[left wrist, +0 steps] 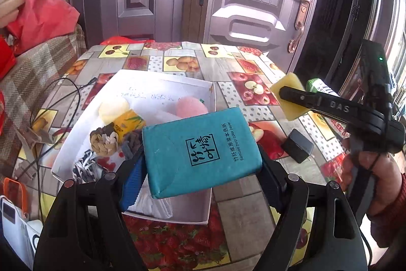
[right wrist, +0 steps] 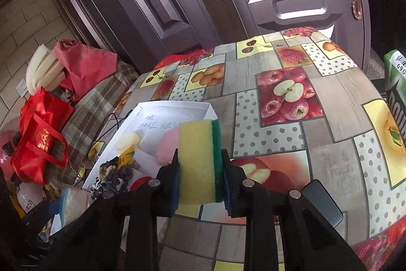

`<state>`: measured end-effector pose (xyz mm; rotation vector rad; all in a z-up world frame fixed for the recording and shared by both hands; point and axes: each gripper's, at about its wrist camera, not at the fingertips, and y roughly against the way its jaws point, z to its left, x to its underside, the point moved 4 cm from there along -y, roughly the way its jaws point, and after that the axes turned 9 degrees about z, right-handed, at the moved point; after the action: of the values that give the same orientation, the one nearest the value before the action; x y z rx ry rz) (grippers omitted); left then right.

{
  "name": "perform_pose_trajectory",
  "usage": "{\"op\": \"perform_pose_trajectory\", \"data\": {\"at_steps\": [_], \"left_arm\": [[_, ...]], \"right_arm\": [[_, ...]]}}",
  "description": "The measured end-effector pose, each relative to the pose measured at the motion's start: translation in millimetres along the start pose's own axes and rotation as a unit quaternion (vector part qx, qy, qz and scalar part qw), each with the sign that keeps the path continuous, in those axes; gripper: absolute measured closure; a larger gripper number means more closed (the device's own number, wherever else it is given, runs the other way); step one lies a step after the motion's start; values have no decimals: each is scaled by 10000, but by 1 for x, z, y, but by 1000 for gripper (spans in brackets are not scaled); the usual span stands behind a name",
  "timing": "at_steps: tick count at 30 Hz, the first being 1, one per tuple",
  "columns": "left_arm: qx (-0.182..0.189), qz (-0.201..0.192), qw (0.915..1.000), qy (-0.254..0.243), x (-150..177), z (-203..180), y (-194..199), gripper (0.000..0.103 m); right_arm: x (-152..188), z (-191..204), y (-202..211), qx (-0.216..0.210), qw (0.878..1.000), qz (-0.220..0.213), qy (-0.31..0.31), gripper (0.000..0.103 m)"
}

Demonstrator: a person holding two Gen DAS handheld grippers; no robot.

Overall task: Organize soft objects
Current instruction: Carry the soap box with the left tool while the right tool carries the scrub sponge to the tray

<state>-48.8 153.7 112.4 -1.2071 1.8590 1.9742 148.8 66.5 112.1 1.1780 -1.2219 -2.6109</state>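
A teal pack of tissue paper is clamped between the fingers of my left gripper, lifted over the near right part of a white box. Inside the box lie a pink puff, a pale round sponge, an orange packet and rolled socks. My right gripper is shut on a yellow sponge with a green scouring side, held above the table just right of the box. From the left wrist the same sponge shows in the right gripper, held by a hand.
A fruit-print cloth covers the table. A small black block lies right of the box, and a green packet sits at the right edge. Cables trail off the left side. Red bags stand left; doors stand behind.
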Motion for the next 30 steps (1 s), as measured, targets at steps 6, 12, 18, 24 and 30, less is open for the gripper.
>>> {"op": "perform_pose_trajectory", "data": {"at_steps": [6,12,18,24,30], "left_arm": [[-109,-395,9991,76,-13,7,31,23],[-174,-686,9974,103,-22,15,55,23],[-277,-911,9953,154,-26,24,72,23],[-320,-965,9943,312,-23,37,77,23],[-354,-1082,9926,427,-22,48,85,23]], "right_arm": [[-17,27,61,221,9941,-915,533,77],[-16,42,86,145,9903,-1211,667,76],[-14,56,93,68,9880,-1289,846,76],[-14,67,95,-8,9866,-1312,975,76],[-12,80,93,-92,9850,-1288,1140,76]]}}
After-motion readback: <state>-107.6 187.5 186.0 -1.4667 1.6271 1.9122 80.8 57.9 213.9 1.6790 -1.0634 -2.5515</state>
